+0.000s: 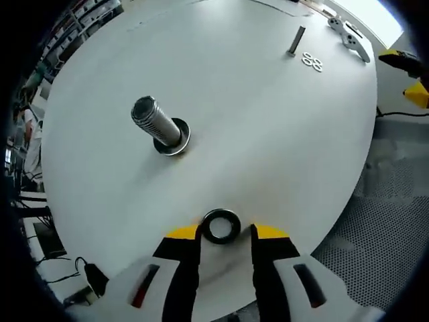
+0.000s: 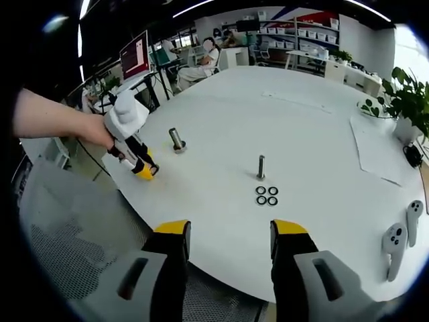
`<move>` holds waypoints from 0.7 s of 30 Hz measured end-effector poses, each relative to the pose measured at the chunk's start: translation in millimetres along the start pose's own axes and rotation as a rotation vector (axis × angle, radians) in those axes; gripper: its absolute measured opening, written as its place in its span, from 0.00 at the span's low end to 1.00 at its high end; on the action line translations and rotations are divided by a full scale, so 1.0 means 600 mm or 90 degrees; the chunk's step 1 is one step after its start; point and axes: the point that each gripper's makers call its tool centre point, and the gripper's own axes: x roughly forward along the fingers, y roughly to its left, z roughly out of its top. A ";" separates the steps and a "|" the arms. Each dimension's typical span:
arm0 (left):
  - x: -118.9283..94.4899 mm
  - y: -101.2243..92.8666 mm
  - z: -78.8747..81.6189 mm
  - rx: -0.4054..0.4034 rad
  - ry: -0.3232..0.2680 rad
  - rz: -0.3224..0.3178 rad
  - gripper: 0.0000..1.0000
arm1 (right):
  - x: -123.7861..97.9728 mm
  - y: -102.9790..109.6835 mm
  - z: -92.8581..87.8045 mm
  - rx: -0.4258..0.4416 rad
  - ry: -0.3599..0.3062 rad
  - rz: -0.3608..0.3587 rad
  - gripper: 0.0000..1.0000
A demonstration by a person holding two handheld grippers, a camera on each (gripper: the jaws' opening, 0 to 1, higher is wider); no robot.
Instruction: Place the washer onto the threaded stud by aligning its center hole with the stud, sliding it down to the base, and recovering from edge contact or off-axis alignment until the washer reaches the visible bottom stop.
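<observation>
between the yellow-tipped jaws of the left gripper (image 1: 224, 235), a dark ring-shaped washer (image 1: 222, 226) lies flat on the white table (image 1: 268, 134); the jaws stand apart on either side of it and seem not to pinch it yet, so this looks like the pickup step, with nothing threaded so far. next the jaws need to close on the washer's rim, lift it, and carry it over to the threaded stud (image 1: 156, 123), which rises from a shiny round base well apart from the washer, then centre the hole over the stud's top. the washer is a black ring with a clear centre hole (its thickness is hard to judge). the right gripper (image 2: 229, 235) hangs spread and empty off the table edge, with a thinner stud (image 2: 261, 166) and four spare washers (image 2: 267, 195) ahead
</observation>
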 end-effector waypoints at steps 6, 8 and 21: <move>0.000 0.004 0.000 -0.013 -0.012 0.004 0.25 | 0.000 0.000 0.000 -0.001 0.000 0.000 0.50; 0.000 0.002 0.000 -0.011 -0.011 0.005 0.25 | 0.000 0.000 0.000 -0.002 0.001 0.000 0.50; 0.000 0.008 0.000 -0.029 -0.013 0.005 0.20 | 0.000 0.002 0.000 -0.003 0.002 0.002 0.49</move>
